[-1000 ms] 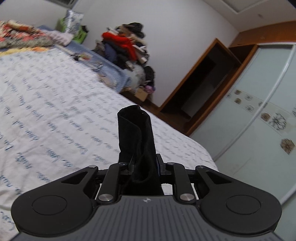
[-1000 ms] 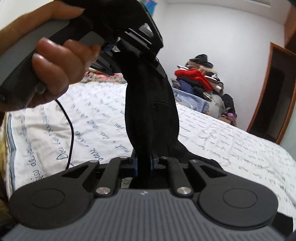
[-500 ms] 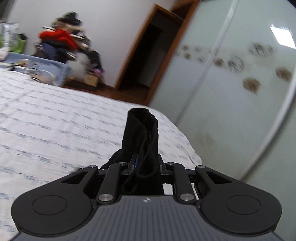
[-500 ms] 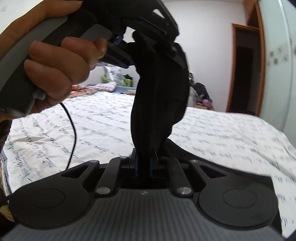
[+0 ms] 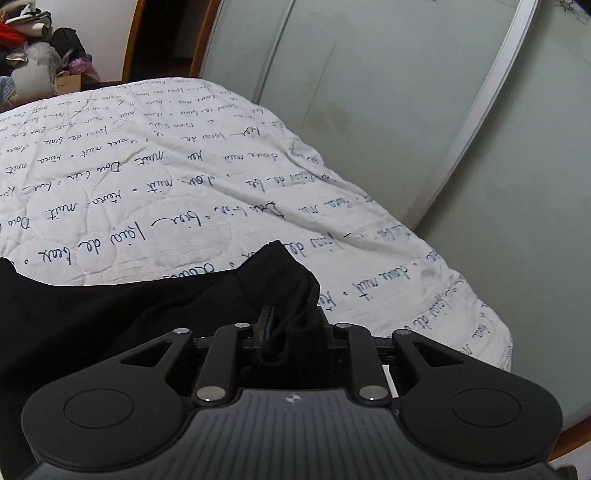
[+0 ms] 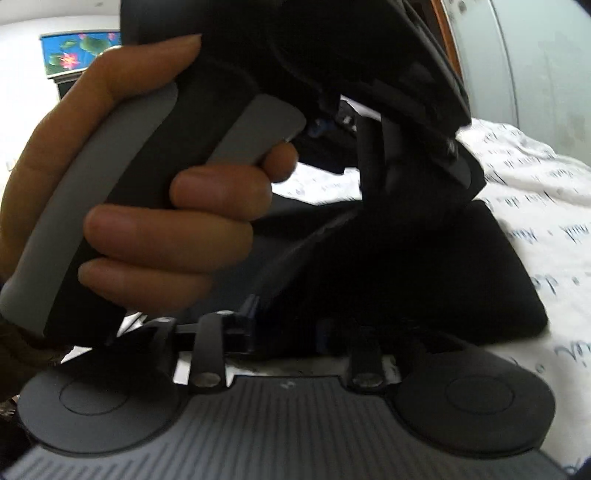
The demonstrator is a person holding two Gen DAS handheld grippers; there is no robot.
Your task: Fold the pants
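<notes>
The black pants (image 5: 110, 314) lie spread on the white quilted bed (image 5: 147, 177), reaching left from my left gripper (image 5: 291, 317). A bunched fold of the cloth sits between its jaws, which still press on it while they are opening slightly. In the right wrist view the pants (image 6: 424, 277) lie as a flat folded slab on the quilt. My right gripper (image 6: 288, 321) is low at their near edge; its jaws are opening, stand apart, and have cloth lying loose between them. A hand (image 6: 166, 229) holding the left gripper's handle fills the upper left of that view.
The bed's corner and edge (image 5: 480, 332) drop off to the right, close to a frosted sliding wardrobe door (image 5: 406, 110). A dark doorway (image 5: 166, 33) and a clothes pile (image 5: 37, 44) are beyond the bed. A flower picture (image 6: 81, 48) hangs on the far wall.
Both grippers swung toward the wardrobe and came down to the bed. The pants, which hung between them, now lie on the quilt. The right jaws have parted.
</notes>
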